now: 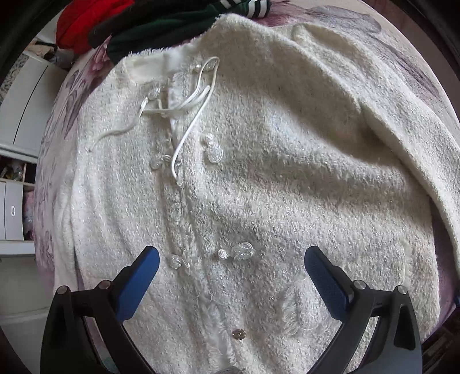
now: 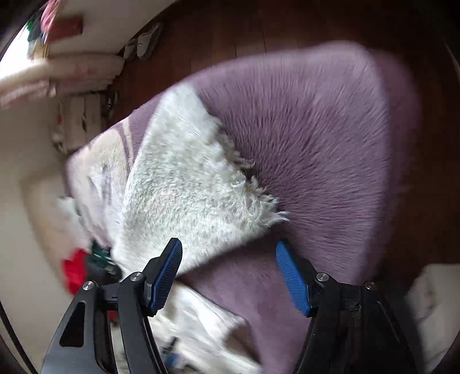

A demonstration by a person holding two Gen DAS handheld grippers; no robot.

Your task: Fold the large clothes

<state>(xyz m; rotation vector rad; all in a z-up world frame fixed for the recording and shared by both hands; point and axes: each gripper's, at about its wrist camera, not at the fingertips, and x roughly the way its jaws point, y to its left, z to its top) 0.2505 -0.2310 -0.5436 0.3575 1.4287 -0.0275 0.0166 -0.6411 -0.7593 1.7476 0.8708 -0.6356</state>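
A fluffy white cardigan with clear bead trims and a white drawstring lies spread front-up on a purple floral blanket. My left gripper hovers just above its lower front, jaws wide open with nothing between the blue pads. One sleeve lies folded over at the upper right. In the blurred right wrist view a fringed white sleeve end rests on the purple blanket. My right gripper stands open just over the sleeve's edge, holding nothing.
A red garment and a dark green one with white stripes lie piled beyond the cardigan's collar. White cabinets stand to the left. Dark wooden floor shows past the blanket's edge, with pale bedding by the wall.
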